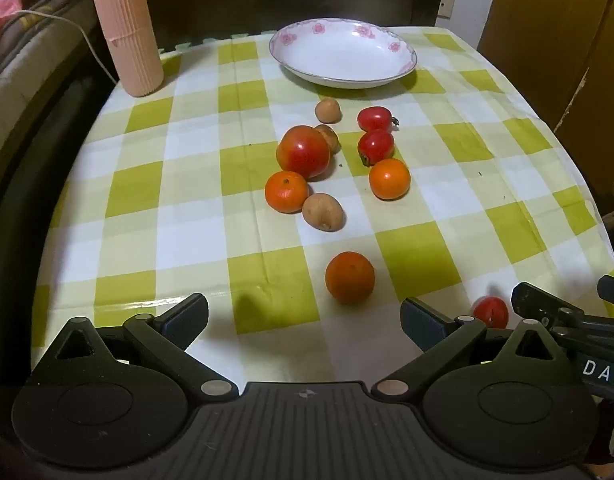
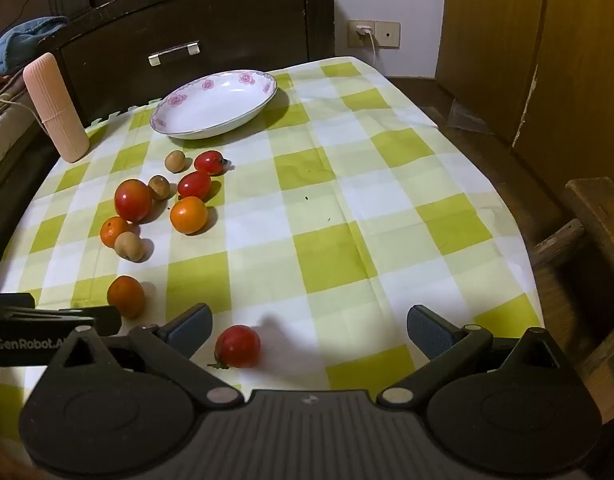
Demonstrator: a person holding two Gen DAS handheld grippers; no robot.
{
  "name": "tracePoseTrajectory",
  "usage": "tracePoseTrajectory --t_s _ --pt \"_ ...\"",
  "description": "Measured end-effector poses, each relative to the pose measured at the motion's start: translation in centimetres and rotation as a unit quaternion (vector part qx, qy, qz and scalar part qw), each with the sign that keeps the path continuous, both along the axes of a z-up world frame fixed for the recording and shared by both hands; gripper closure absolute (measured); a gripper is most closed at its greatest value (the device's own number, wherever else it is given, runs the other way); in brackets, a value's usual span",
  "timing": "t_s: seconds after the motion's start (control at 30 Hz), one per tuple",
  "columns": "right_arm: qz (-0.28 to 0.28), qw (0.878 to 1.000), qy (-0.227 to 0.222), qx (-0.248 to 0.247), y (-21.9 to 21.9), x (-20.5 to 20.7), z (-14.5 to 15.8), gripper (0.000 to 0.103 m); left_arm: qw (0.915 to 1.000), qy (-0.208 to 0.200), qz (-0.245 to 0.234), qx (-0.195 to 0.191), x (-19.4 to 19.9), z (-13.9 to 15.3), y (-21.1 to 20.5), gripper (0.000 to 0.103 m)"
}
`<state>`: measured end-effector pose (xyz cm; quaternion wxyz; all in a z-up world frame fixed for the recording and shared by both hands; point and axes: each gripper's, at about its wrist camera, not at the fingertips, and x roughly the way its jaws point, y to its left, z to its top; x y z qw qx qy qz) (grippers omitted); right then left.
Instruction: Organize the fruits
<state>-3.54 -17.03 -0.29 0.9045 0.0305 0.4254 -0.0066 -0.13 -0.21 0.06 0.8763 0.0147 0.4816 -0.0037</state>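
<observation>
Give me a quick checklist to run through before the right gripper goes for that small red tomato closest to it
1. Right gripper open: ok, jaws wide apart.
2. Small red tomato lined up: not ok, it sits near the left finger, off centre.
3. Tomato free of neighbours: ok, nearest orange lies apart.
4. Left gripper out of the way: cannot tell, its body lies close alongside.
5. Plate empty: ok.
6. Path to plate: ok along the bare cloth.
</observation>
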Motion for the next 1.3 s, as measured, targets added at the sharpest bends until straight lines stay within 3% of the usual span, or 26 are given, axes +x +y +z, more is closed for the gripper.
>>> tracePoseTrajectory --t_s 0.23,0.3,1.3 --pt "-0.001 1.0 0.0 -0.002 0.0 0.0 -0.1 0.001 0.9998 -0.009 -0.009 0.013 -1.2 0.1 -1.7 0.0" --pt "0.0 1.0 0.001 -0.001 0.0 0.1 -0.1 0.001 0.9999 0.011 -0.003 -0.011 0.0 -0.1 0.3 0.0" --pt "-0.007 1.0 0.014 -0.002 -0.1 0.5 -0.7 0.001 0.9998 0.016 -0.001 -0.013 0.1 -0.5 0.0 0.001"
